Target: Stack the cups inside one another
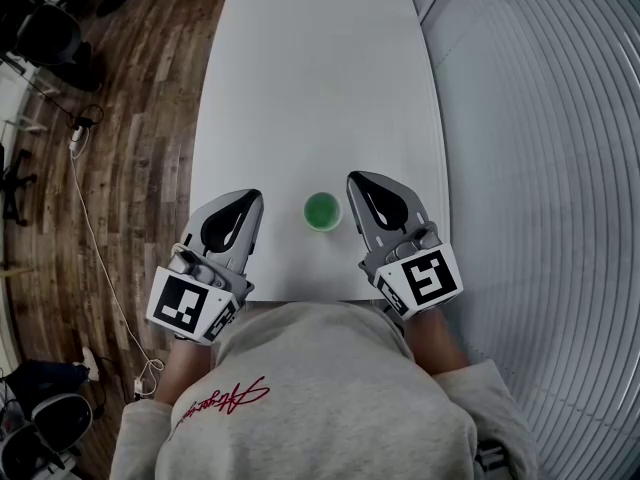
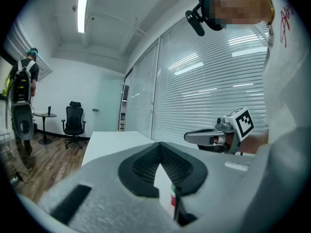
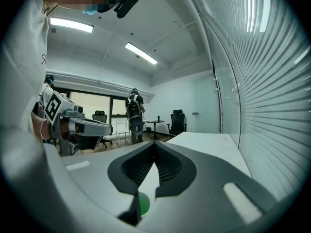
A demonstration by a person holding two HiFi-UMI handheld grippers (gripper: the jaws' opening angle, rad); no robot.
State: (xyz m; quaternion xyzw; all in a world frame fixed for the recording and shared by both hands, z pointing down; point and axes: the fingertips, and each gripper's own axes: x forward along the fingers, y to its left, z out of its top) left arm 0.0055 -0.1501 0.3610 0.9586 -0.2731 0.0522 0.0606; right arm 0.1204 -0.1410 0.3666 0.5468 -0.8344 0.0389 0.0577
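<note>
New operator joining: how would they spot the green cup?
Find the long white table, then its near edge by the person. The green cup stands between the left gripper and the right gripper, touching neither. It is the only coloured thing on the white top.

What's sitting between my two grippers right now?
A green cup stands on the white table between the left gripper and the right gripper, touching neither. The head view shows it best.

A white table (image 1: 320,88) stands between wooden floor (image 1: 140,118) and slatted blinds (image 1: 560,168).
</note>
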